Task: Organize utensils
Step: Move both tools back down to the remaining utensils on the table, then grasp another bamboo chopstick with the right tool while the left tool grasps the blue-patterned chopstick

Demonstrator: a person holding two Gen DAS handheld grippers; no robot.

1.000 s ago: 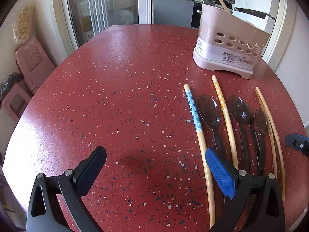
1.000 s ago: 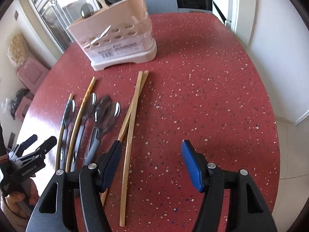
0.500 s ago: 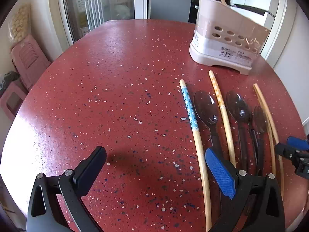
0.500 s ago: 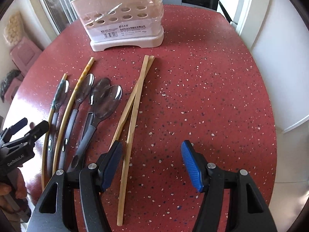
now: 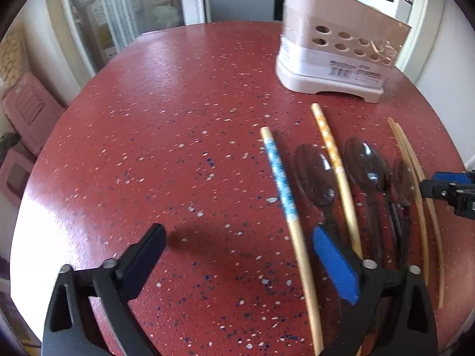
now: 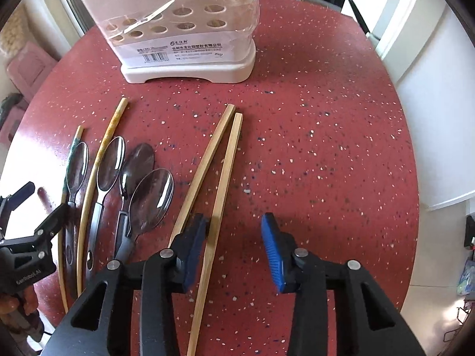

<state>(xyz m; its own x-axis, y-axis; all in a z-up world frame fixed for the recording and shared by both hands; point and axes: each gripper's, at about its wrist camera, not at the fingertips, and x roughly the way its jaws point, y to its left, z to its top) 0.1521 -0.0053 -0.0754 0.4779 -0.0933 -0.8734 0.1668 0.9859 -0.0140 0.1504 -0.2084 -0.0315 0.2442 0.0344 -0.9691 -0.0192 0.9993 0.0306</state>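
Nearest in the right wrist view, the right tongs (image 6: pixel 234 249) hang wide apart and empty above a red speckled surface (image 6: pixel 326 154), with their dark left finger over the near part of a pair of plain bamboo chopsticks (image 6: pixel 219 178) that lie side by side, almost touching, and point away toward a utensil holder. In the left wrist view, the left tongs (image 5: pixel 237 255) are also spread wide and hold nothing; their blue finger (image 5: pixel 335 267) sits over the handle of a dark spoon, while the black finger hovers above bare surface. Just beyond lie the loose utensils in a rough row: a chopstick with a blue patterned end (image 5: pixel 285 195), a dark translucent spoon (image 5: pixel 316 175), a chopstick with an orange patterned end (image 5: pixel 332 154), then more spoons (image 5: pixel 366 163) close together, two of them overlapping. The plain chopsticks lie at the right end of the row. Farthest away, a beige utensil holder (image 5: pixel 335 56) with round holes and a barcode label stands upright on the surface, well apart from the row, with handles sticking out of its top. Past the surface's edge are pink plastic stools (image 5: pixel 26 112) and a glass door (image 5: pixel 124 20).
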